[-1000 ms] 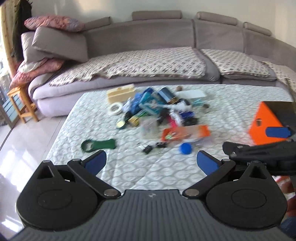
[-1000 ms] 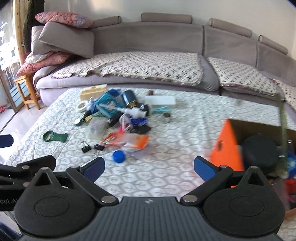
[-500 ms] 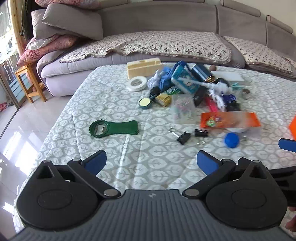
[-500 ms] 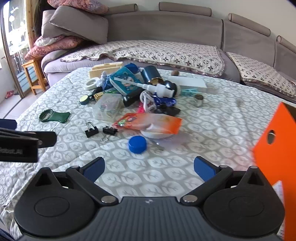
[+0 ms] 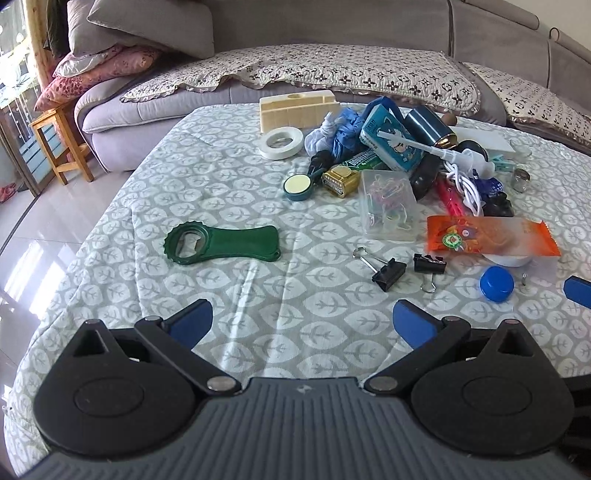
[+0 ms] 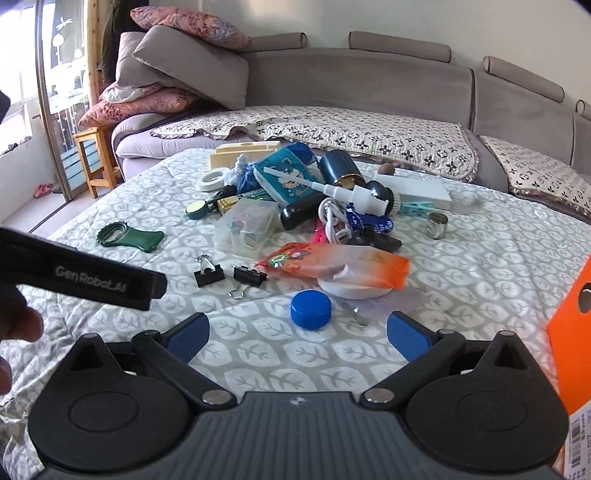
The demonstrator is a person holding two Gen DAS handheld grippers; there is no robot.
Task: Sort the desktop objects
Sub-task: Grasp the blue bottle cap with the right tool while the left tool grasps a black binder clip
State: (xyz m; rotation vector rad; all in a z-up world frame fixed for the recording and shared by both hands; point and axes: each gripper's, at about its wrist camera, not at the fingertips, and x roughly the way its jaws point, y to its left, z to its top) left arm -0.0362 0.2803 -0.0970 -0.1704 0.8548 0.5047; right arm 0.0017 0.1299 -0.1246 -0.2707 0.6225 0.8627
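A pile of small objects lies on the leaf-patterned cloth (image 5: 229, 177). A green bottle opener (image 5: 221, 244) lies apart at the left. Two black binder clips (image 5: 389, 274) and a blue bottle cap (image 5: 496, 283) lie in front of an orange snack packet (image 5: 491, 236). My left gripper (image 5: 301, 325) is open and empty, low over the cloth, short of the clips. My right gripper (image 6: 297, 334) is open and empty, just short of the blue cap (image 6: 311, 308). The opener (image 6: 129, 236) and clips (image 6: 229, 275) also show in the right wrist view.
An orange box (image 6: 570, 332) stands at the right edge. A clear box of clips (image 5: 388, 205), tape roll (image 5: 280, 142), cream holder (image 5: 299, 110) and blue tin (image 5: 430, 127) sit in the pile. A grey sofa (image 5: 332, 29) runs behind; a wooden stool (image 5: 61, 142) stands left.
Both grippers have moved forward and down toward the pile; the objects now look larger and nearer. The orange box has slid to the right edge of view. Both stay open.
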